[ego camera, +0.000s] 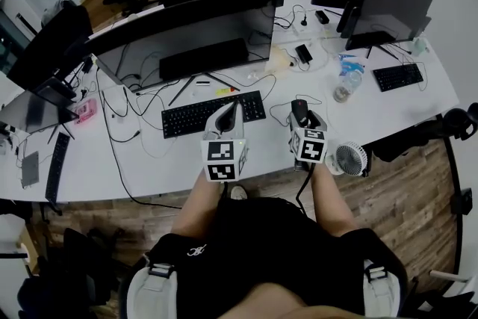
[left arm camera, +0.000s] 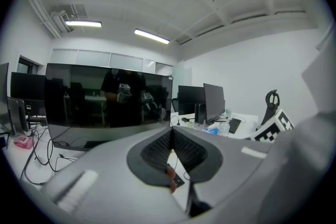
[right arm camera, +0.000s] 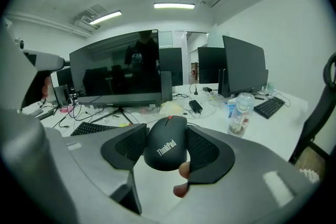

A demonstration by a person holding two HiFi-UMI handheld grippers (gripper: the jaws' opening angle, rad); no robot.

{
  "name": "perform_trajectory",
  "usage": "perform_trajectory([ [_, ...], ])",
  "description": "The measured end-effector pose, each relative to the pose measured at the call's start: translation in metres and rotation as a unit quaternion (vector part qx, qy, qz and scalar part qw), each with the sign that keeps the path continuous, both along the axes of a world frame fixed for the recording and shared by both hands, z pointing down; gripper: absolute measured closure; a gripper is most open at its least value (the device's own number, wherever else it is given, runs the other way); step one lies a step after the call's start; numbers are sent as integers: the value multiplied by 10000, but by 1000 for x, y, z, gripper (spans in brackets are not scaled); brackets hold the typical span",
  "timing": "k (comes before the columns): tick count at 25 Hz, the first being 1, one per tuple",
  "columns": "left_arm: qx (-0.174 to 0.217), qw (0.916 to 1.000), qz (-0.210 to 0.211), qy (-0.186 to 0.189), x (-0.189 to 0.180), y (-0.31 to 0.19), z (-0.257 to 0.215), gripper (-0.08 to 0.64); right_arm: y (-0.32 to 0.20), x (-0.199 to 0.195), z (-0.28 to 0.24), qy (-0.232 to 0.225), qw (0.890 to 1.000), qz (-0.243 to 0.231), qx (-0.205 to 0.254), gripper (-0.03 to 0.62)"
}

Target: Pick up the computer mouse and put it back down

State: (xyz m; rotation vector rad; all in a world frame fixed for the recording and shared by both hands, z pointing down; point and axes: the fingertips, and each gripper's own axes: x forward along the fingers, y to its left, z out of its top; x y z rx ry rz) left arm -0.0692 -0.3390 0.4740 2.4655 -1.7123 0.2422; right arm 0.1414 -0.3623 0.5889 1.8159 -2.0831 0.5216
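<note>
Left gripper view: the left gripper (left arm camera: 170, 136) hangs idle above the desk (left arm camera: 247, 122), jaws together and nothing between them. It is best kept out of the way on the left.

To the right, the right gripper (right arm camera: 166, 136) has its jaws set to the width of the computer mouse (right arm camera: 168, 155), with a pad against each flank, low over the near edge of the desk. Whether the mouse touches the desk I cannot tell. Keep the squeeze even and the mouse level, and mind its cable running to the far side. White letters on its back read "ThinkPad". The bottle (right arm camera: 239, 115) at far right has a label too small to read.
</note>
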Motion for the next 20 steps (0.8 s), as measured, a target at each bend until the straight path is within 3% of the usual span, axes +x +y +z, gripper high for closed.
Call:
perform_trajectory([
  [10,-49,9998,-162,-54,-17,7,2,509,7,-11,82,-18,9980,-83,-634,347],
  [20,-109,9996,-246,-123,-26,11,8,509,32,-12,161,-111,9890,-132,-1468,348],
])
